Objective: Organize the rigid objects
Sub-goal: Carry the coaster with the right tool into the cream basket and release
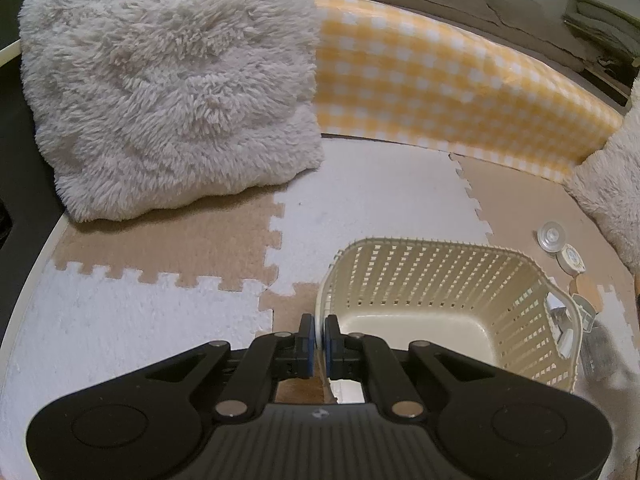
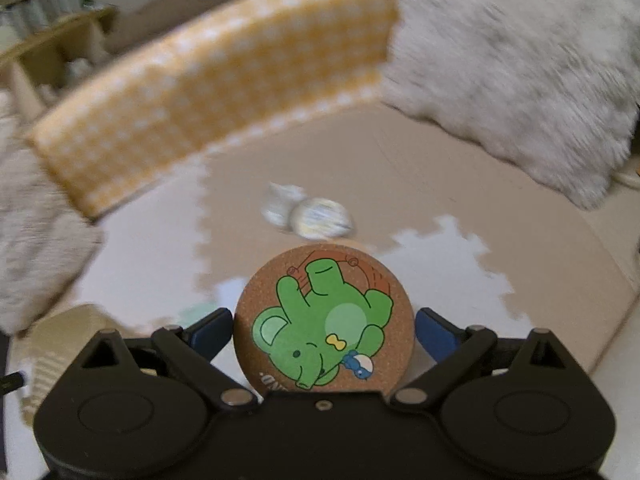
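The left tongs (image 1: 319, 334) pinch the rim of the basket (image 1: 448, 312), which looks empty. The right tongs (image 2: 323, 330) grip a cork coaster (image 2: 323, 318) edge-on above the floor mat (image 2: 420, 168). Two small round lids (image 2: 308, 210) lie loose ahead, so most sorting remains.

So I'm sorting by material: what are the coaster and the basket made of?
The coaster looks like cork: speckled brown grain, matte, with a green bear printed on it. The basket looks like moulded plastic: cream, slightly glossy, with regular slotted walls. The left gripper clamps its rim.
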The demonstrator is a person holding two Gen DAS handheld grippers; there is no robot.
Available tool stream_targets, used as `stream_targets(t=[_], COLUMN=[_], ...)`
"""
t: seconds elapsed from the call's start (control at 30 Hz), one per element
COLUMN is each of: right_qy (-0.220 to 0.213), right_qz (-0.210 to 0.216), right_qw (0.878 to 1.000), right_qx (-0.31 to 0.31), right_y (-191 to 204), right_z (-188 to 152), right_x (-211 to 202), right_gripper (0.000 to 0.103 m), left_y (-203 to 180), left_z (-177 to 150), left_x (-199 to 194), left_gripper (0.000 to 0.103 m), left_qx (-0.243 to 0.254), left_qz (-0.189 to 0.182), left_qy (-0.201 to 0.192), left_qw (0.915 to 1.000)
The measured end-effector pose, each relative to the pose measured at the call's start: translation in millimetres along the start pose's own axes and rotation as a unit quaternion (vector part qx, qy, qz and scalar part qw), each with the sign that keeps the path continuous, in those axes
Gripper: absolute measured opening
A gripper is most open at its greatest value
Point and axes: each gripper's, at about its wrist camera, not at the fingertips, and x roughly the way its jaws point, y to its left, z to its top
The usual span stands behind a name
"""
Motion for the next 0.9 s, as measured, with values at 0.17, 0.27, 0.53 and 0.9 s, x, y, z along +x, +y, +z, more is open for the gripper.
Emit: stream_targets(t=[0.17,0.27,0.53,0.9], right_qy=[-0.033,-0.045,-0.031,0.073], right_qz=[0.053,0.081,0.132,0.1], right_qw=[0.996,0.992,0.976,0.974], right_qx=[-0.059,-0.085,-0.168,-0.187], right_y=[53,83,169,229], right_z=[-5,-7,-24,-59], right_x=[-25,-36,-20,65], right_gripper=[0.099,0.099,0.099,0.099], left_y=[0,2,6,13], left_z=[0,1,2,5], left_x=[2,3,6,6], left_gripper=[0.006,0.006,0.006,0.003], left_qx=[-0.004,-0.011,-0.025,-0.047], left_qz=[-0.003,-0.008,-0.021,-0.042], left_qy=[0.004,0.008,0.018,0.021], left_qw=[1.0,0.9999,0.9993,0.9978])
